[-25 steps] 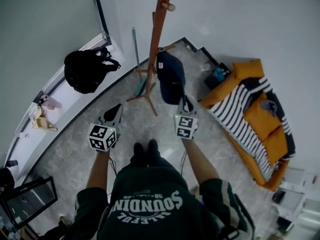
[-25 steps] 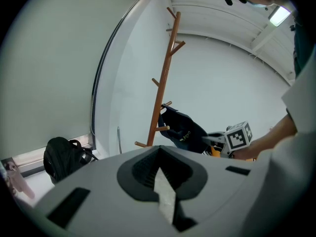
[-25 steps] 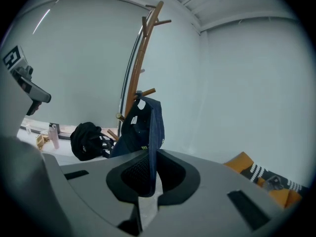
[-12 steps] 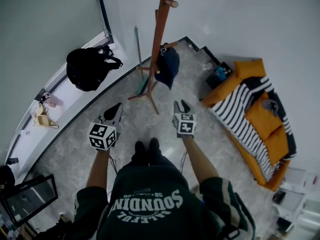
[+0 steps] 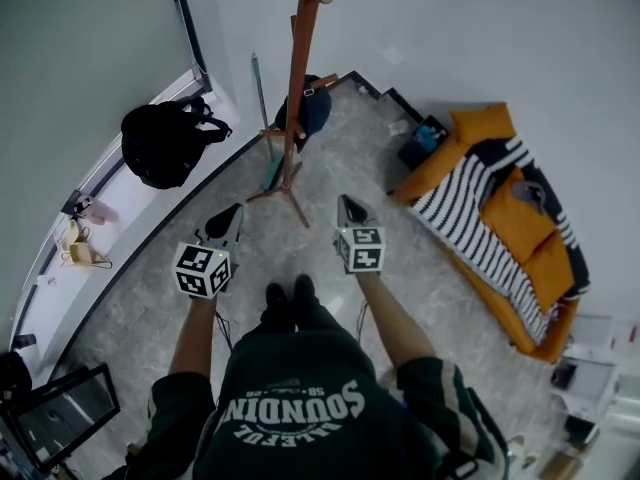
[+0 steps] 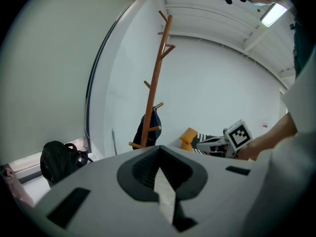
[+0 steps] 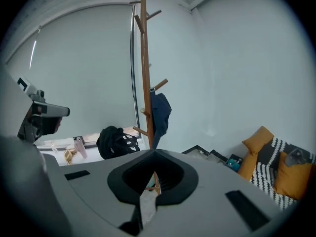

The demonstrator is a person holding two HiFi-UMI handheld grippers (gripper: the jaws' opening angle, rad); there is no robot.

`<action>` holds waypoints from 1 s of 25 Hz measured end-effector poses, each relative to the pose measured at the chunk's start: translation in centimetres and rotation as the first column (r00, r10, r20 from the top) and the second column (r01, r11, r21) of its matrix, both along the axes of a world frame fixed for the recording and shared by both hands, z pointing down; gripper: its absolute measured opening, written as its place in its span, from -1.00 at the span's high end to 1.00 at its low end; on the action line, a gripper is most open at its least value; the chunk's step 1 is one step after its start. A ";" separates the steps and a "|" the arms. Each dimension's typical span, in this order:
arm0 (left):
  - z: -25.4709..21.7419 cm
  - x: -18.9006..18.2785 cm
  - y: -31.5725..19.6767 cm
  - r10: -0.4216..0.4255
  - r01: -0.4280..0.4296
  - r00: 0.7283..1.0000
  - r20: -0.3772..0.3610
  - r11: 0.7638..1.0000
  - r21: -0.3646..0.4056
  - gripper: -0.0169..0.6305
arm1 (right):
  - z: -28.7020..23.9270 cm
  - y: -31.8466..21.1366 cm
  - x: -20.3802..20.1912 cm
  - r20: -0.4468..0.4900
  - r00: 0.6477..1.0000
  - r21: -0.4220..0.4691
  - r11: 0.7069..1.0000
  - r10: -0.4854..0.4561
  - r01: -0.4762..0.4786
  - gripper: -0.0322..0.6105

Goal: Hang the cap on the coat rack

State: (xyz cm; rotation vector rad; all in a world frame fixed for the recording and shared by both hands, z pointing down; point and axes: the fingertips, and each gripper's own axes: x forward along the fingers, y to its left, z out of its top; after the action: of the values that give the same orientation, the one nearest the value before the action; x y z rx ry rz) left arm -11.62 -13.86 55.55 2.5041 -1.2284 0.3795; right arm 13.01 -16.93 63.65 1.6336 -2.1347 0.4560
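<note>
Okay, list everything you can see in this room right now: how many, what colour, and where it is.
coat rack: one, brown wood, standing near the room corner
cap: one, dark blue, hanging on a low peg of the coat rack
backpack: one, black, by the window at left
sofa: one, orange with a black-and-white striped cover, along the right wall
monitor: one, dark, lower left
left gripper: one, grey, jaws together, empty
right gripper: one, grey, jaws together, empty

White walls (image 5: 480, 28), grey marbled floor (image 5: 130, 303), orange striped sofa (image 5: 490, 218), black backpack (image 5: 160, 146)
</note>
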 end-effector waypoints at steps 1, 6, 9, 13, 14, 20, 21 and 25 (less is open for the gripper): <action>-0.2 0.2 0.0 0.009 -0.009 1.000 0.000 1.000 0.006 0.95 | -1.0 0.1 -0.5 0.016 1.000 0.020 1.000 -0.005 0.005 0.90; -1.5 1.1 0.2 0.049 -0.049 0.999 0.001 0.998 0.038 0.95 | -6.9 1.3 -2.6 0.092 0.996 0.140 0.990 -0.017 0.004 0.90; -2.5 1.5 0.2 0.061 -0.061 0.998 0.003 0.996 0.060 0.95 | -8.9 2.3 -3.1 0.103 0.994 0.192 0.981 -0.030 0.010 0.90; -3.8 1.8 -0.3 0.068 -0.068 0.998 0.007 0.994 0.087 0.95 | -9.7 3.4 -2.8 0.097 0.994 0.225 0.974 -0.042 0.019 0.90; -4.0 1.8 -0.4 0.067 -0.067 0.998 0.003 0.994 0.091 0.95 | -9.9 3.5 -2.6 0.093 0.995 0.233 0.972 -0.041 0.018 0.90; -4.3 1.8 -0.8 0.057 -0.056 0.998 -0.009 0.994 0.096 0.95 | -11.5 3.3 -2.9 0.088 0.995 0.271 0.962 -0.053 0.028 0.90; -4.3 1.8 -0.9 0.056 -0.054 0.998 -0.009 0.994 0.096 0.95 | -11.7 3.2 -3.0 0.090 0.994 0.277 0.960 -0.059 0.032 0.90; -4.4 2.0 -1.2 0.050 -0.049 0.999 -0.008 0.994 0.098 0.95 | -11.4 2.8 -3.1 0.076 0.994 0.265 0.963 -0.074 0.052 0.90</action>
State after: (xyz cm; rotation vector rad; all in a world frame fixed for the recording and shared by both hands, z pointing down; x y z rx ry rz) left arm -9.61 -15.03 51.14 2.6201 -1.2102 0.3252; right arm 9.91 -14.13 52.25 1.7046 -2.3880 0.2335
